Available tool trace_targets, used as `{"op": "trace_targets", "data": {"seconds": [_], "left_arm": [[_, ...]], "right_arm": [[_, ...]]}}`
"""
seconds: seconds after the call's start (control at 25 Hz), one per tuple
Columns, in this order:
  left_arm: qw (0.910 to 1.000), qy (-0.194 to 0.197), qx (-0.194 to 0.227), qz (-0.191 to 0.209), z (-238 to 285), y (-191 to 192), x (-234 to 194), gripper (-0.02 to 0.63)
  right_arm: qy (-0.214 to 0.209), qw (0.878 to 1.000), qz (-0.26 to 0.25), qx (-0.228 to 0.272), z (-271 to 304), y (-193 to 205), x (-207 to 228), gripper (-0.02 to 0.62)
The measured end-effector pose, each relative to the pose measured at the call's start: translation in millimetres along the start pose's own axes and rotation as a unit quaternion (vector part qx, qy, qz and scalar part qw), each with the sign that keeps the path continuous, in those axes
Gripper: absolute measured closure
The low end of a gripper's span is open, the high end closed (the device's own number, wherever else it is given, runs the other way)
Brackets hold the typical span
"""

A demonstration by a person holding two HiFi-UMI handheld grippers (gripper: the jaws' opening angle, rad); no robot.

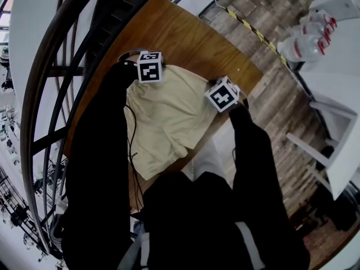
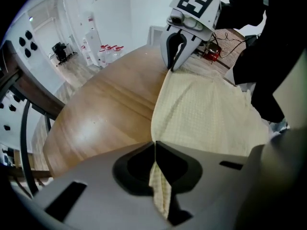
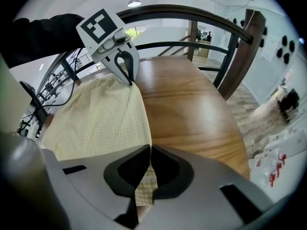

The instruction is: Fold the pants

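pants (image 1: 169, 117): pale yellow, spread on wooden tabletop (image 1: 185, 35)
left gripper (image 2: 155, 147): fingers clamped on far-left corner
right gripper (image 3: 149, 150): fingers pinched on far-right corner

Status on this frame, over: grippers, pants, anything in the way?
Left gripper and right gripper both shut on pants, one far corner each. Pants flat on table, not yet folded. Black cable alongside, nothing on the cloth.

light: bright, even | glare: soft sheen on tabletop (image 2: 88, 123) | edges: fisheye-bent, dark vignette
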State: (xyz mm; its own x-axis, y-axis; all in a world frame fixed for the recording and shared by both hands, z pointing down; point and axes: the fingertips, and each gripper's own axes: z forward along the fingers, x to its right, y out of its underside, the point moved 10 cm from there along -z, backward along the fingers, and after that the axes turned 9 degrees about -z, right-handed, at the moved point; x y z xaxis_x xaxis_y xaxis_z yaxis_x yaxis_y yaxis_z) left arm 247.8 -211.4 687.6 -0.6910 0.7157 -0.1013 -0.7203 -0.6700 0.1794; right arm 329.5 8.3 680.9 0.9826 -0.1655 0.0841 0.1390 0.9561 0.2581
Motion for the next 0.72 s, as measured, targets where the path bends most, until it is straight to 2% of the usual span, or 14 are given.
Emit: {"op": "trace_targets", "data": {"seconds": [0.36,0.6,0.72], "left_arm": [[0.9988,-0.034,0.012,0.033,-24.1,4.4,20.7,0.595],[0.9959,-0.069,0.024,0.053,-54.4,12.8,36.7,0.595],[0.995,-0.074,0.02,0.063,-62.4,21.1,50.0,0.595]], "right_arm": [[0.027,0.999,-0.027,0.016,-27.8,-1.6,-15.6,0.588],[0.016,0.998,-0.037,0.047,-57.6,-11.2,-41.0,0.589],[0.012,0.998,-0.044,0.052,-70.1,-16.3,-59.4,0.589]]}}
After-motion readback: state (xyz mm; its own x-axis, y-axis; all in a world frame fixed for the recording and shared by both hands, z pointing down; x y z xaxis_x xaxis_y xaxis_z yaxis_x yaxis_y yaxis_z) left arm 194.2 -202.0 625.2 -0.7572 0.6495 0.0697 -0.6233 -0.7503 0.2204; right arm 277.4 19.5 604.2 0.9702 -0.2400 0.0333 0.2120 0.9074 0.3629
